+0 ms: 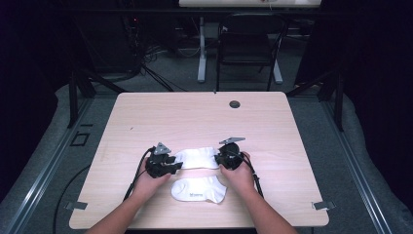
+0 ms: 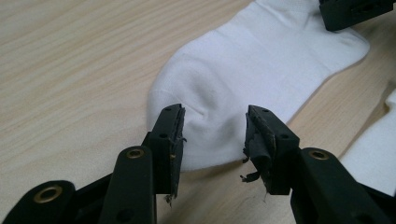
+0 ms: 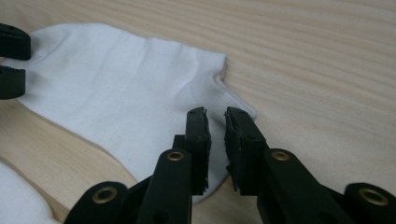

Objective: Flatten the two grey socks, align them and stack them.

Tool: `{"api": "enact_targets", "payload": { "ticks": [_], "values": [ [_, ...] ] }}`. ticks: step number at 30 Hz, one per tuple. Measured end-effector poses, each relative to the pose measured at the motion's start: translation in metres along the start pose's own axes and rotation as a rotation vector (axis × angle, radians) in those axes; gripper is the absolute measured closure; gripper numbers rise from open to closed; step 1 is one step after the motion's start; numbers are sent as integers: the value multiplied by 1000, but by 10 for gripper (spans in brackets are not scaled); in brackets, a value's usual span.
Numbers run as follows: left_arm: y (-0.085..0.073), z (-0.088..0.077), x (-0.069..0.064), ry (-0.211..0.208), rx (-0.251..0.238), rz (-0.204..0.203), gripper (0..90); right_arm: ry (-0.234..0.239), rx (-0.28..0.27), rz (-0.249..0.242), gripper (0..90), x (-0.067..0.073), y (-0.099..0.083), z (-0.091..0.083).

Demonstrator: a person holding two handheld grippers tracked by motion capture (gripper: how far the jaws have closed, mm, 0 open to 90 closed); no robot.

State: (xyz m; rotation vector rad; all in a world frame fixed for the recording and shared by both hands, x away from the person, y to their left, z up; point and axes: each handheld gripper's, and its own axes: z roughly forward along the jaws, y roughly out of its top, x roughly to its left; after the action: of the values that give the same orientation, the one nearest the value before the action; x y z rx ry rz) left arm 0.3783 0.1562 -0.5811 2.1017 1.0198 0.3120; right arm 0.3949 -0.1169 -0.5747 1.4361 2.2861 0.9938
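Observation:
Two white socks lie flat on the wooden table. The far sock stretches between my two grippers; the near sock rests just in front of it. My left gripper is at the far sock's toe. In the left gripper view its jaws stand wide open astride the rounded toe of the sock. My right gripper is at the cuff end. In the right gripper view its jaws leave a narrow gap over the cuff edge of the sock, which lies flat.
A round cable hole sits near the table's far edge. A dark chair and a desk leg stand beyond the table. The near sock edges into the left gripper view and the right gripper view.

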Motion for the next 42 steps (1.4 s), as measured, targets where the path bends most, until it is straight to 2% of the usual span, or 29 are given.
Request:
{"api": "enact_targets", "payload": {
  "ticks": [10, 13, 15, 16, 21, 24, 32, 36, 40, 42],
  "values": [
    [-1, -3, -8, -31, 26, 13, 567, 7, 13, -5, 792, -4, -4, -7],
    [1, -5, -8, -39, 35, 0, 571, 15, 33, -2, 767, -3, -3, -8],
    [3, -7, -7, -39, 25, -9, 571, 24, 42, -4, 753, -1, -2, -9],
    [5, -10, -5, -32, 14, -10, 571, 25, 32, -20, 748, 0, -1, -12],
    [10, -13, 1, -14, 8, -15, 569, 25, 7, -20, 730, 0, 4, -18],
    [12, -12, 7, 6, 8, -21, 559, 9, -13, -10, 691, -5, 9, -20],
    [10, -2, 10, 26, 39, -19, 586, 0, 8, 35, 637, -18, 7, -16],
    [9, 1, 7, 18, 61, -1, 617, 2, 16, 30, 631, -20, 4, -14],
    [8, 2, 5, 29, 51, 9, 637, 6, 27, 23, 626, -20, 3, -12],
    [8, 2, 4, 21, 51, 21, 672, 13, 25, 14, 625, -18, 2, -9]
  ]
}}
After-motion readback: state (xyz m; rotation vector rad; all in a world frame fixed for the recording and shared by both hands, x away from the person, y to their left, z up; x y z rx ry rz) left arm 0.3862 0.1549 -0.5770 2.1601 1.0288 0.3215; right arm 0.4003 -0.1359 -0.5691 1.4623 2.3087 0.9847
